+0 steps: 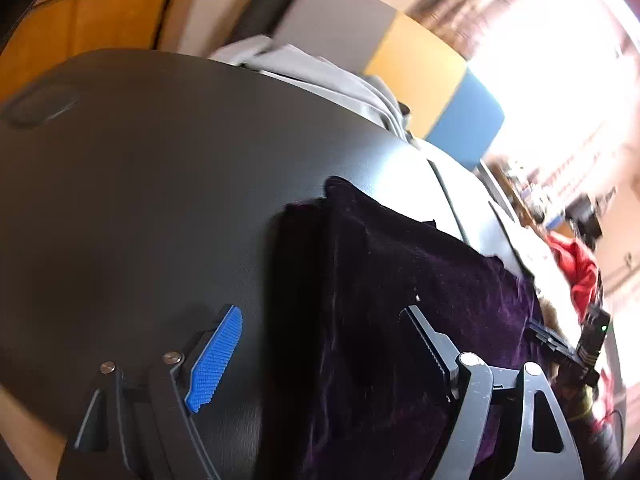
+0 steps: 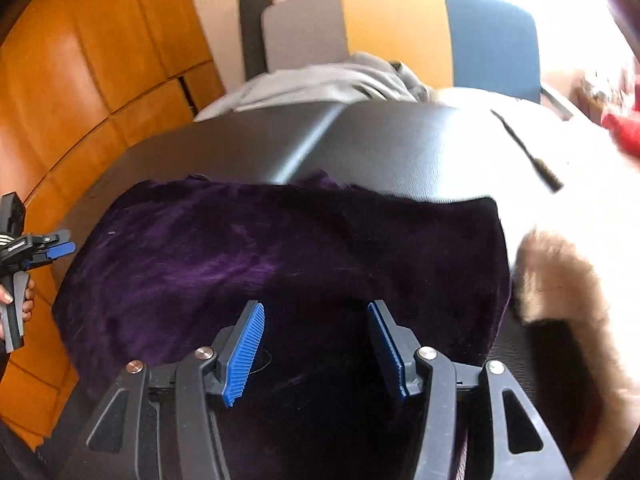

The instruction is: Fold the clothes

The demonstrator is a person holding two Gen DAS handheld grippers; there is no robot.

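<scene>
A dark purple velvet garment (image 2: pixel 280 252) lies folded on the black table (image 2: pixel 400 148). It also shows in the left wrist view (image 1: pixel 400 280), with its left edge between my left fingers. My left gripper (image 1: pixel 324 320) is open and empty just above that edge; it also shows at the left of the right wrist view (image 2: pixel 60 248), beside the cloth. My right gripper (image 2: pixel 316 320) is open and empty over the near middle of the garment. It also shows at the right of the left wrist view (image 1: pixel 540 336).
Grey clothes (image 2: pixel 320 84) lie piled at the table's far edge. A cream furry garment (image 2: pixel 560 272) lies right of the purple one, a red cloth (image 2: pixel 624 128) farther right. A grey, yellow and blue chair (image 2: pixel 400 28) stands behind; wooden panels (image 2: pixel 80 80) stand left.
</scene>
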